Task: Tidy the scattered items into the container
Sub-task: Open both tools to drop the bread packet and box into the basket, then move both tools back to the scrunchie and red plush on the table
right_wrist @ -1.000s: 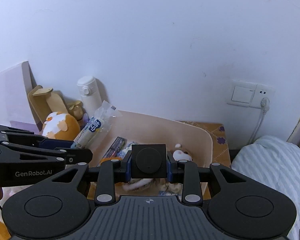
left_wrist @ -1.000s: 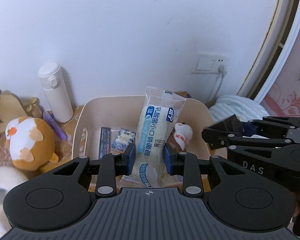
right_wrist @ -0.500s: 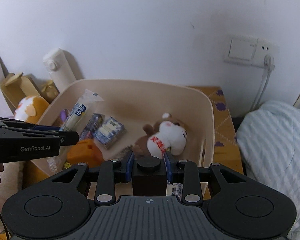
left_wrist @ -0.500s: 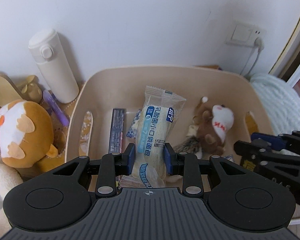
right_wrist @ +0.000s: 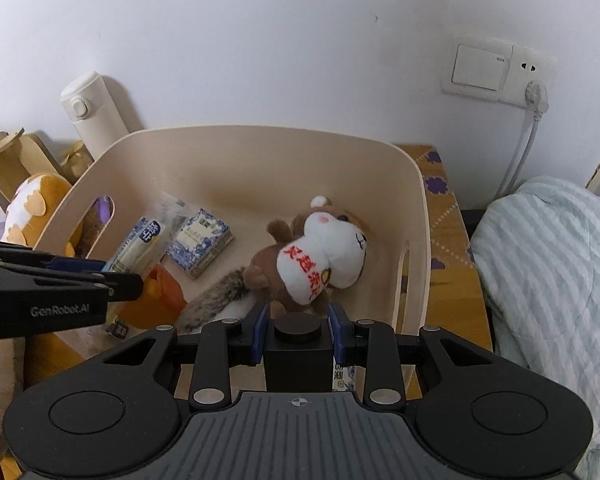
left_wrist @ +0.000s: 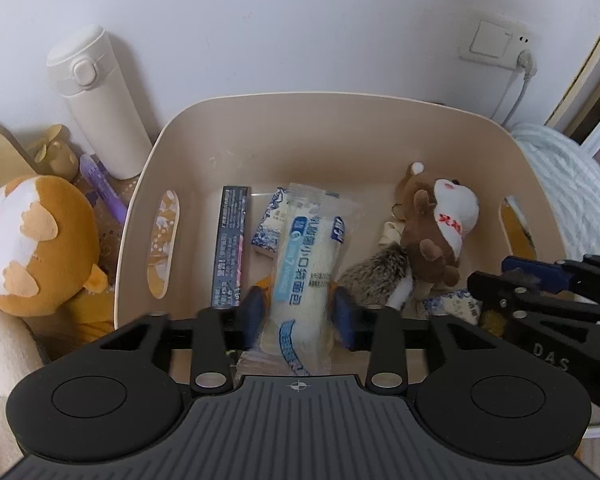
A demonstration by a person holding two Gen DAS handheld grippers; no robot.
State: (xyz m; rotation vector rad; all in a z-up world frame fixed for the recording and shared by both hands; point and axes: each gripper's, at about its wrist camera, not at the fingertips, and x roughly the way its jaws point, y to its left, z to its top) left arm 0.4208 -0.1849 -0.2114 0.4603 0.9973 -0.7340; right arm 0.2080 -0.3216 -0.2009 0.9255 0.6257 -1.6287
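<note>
Beige bin (left_wrist: 172, 128) holding squirrel plush (left_wrist: 436, 232), dark box (left_wrist: 230, 248), bread packet (left_wrist: 308, 268)

The right claw (right_wrist: 299, 334) grips a black block (right_wrist: 299, 354) above the beige tub (right_wrist: 236, 156).

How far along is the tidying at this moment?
Done: the beige plastic bin already holds a brown squirrel plush, a dark flat box and a blue-patterned carton.

In hand: the left tongs, jaws now spread, are letting go of a clear-wrapped bread roll over the bin; the right tongs grip a black block.

Left: an orange-and-white plush and a purple pen lie outside.
</note>
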